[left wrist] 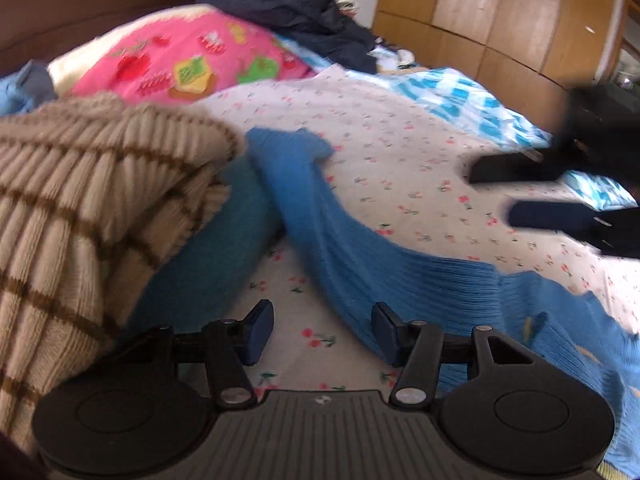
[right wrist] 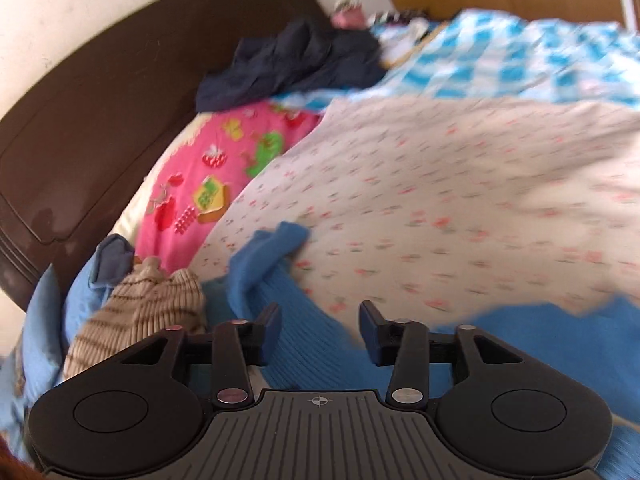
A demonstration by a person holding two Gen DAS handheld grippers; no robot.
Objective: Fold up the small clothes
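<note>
- Nearest your lens in the left wrist view sits the left gripper [left wrist: 323,334]: ribbed grey housing, black linkages, blue pads. Its jaws stand partly apart with nothing clamped; only the cherry-print sheet [left wrist: 400,148] shows between them.
- No readable writing appears. The only marking is a small crosshair emblem on each gripper housing.
- The blue knit garment [left wrist: 360,240] lies on the sheet, running diagonally from upper left to lower right. Its ribbed edge passes just beside and behind your left gripper's right pad; contact cannot be confirmed.
- Your right gripper [right wrist: 320,338] is half open and empty. The blue knit garment lies below and between its pads, with no pad pressing on it.
- The beige striped sweater [left wrist: 88,208], thick ribbed knit, is heaped at the left, overlapping a teal fabric roll [left wrist: 212,248].
- A pink printed pillow [left wrist: 188,60] and a dark navy garment [left wrist: 304,12] lie further back, near the brown headboard [right wrist: 100,100].
- A blue checked cloth [right wrist: 500,52] covers the far bed side. Motion blur softens the right wrist view.
</note>
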